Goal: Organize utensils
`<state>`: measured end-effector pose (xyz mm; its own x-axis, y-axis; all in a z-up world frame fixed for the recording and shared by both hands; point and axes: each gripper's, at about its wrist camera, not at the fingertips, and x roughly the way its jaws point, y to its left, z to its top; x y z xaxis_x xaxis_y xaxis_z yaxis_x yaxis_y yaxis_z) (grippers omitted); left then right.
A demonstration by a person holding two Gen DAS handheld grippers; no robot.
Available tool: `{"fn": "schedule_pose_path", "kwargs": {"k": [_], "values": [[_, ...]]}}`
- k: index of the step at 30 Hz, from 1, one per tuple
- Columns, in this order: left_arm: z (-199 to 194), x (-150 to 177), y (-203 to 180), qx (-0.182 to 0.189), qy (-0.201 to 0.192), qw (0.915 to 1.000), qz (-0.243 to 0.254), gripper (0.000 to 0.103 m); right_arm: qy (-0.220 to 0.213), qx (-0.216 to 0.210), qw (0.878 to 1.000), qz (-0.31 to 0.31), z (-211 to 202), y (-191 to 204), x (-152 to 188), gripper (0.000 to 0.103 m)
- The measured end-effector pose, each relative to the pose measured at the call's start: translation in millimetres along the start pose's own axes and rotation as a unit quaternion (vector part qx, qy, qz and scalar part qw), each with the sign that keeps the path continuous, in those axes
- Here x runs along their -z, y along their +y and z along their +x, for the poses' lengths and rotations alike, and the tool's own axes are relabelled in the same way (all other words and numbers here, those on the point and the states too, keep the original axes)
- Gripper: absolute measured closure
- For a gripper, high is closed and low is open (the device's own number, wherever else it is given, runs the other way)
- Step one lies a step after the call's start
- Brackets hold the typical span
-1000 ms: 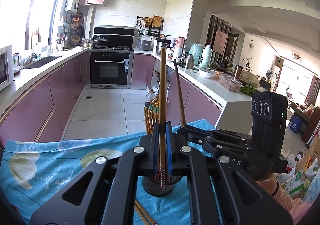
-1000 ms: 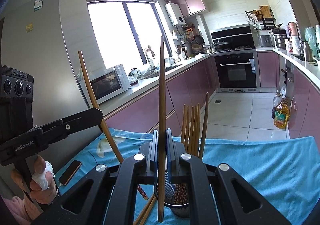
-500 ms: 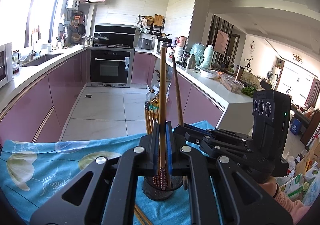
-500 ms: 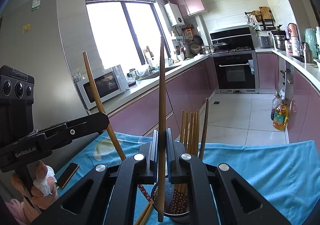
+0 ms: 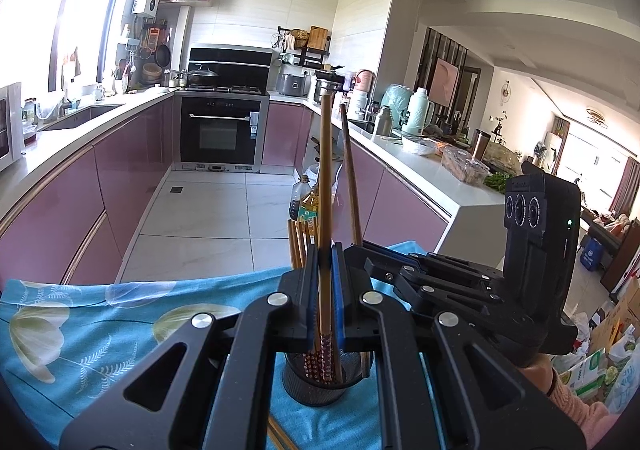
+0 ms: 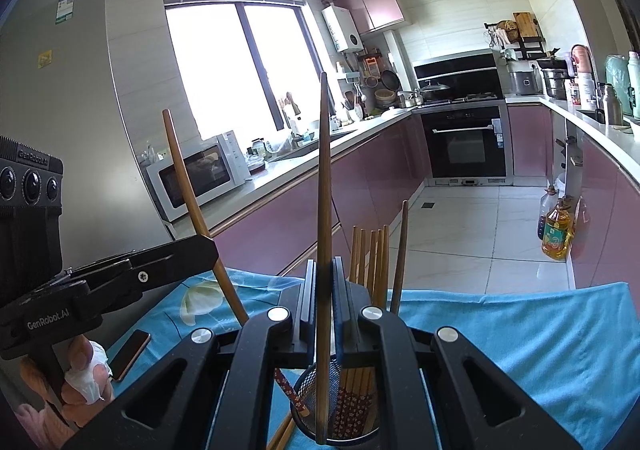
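A black mesh utensil cup (image 5: 320,382) stands on the blue cloth and holds several wooden chopsticks (image 6: 370,254). My left gripper (image 5: 325,290) is shut on one upright chopstick (image 5: 325,177) whose patterned lower end is inside the cup. My right gripper (image 6: 323,298) is shut on another upright chopstick (image 6: 323,177) whose lower end sits inside the cup (image 6: 340,418). Each gripper shows in the other's view, the right one (image 5: 440,282) and the left one (image 6: 120,286). More chopsticks (image 6: 284,434) lie on the cloth beside the cup.
The table wears a blue flowered cloth (image 5: 80,330). A phone (image 6: 130,350) lies on it near the left hand. Behind are pink kitchen cabinets, an oven (image 5: 220,133), a microwave (image 6: 196,173) and oil bottles (image 6: 556,230) on the floor.
Both grippers have lowered their chopsticks further, so the tips now sit inside the cup. The grips are unchanged.
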<state>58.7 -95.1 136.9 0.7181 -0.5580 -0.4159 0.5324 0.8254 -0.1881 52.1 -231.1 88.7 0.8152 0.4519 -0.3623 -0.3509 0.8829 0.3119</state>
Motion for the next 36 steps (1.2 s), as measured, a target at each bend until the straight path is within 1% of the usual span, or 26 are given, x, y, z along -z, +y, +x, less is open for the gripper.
{"fn": "schedule_pose_path", "kwargs": {"k": [13, 26, 36], "values": [[7.0, -3.3, 1.7, -0.005, 0.011, 0.9999, -0.005, 0.096, 0.005, 0.011, 1.0, 0.005, 11.3, -0.4, -1.9, 0.097], [21.9, -13.7, 2.4, -0.005, 0.019, 0.9998, -0.008, 0.096, 0.007, 0.016, 1.0, 0.006, 14.7, -1.9, -2.3, 0.097], [21.1, -13.6, 5.3, -0.004, 0.023, 0.9997, -0.008, 0.096, 0.006, 0.026, 1.0, 0.005, 19.1, -4.0, 0.8, 0.097]]}}
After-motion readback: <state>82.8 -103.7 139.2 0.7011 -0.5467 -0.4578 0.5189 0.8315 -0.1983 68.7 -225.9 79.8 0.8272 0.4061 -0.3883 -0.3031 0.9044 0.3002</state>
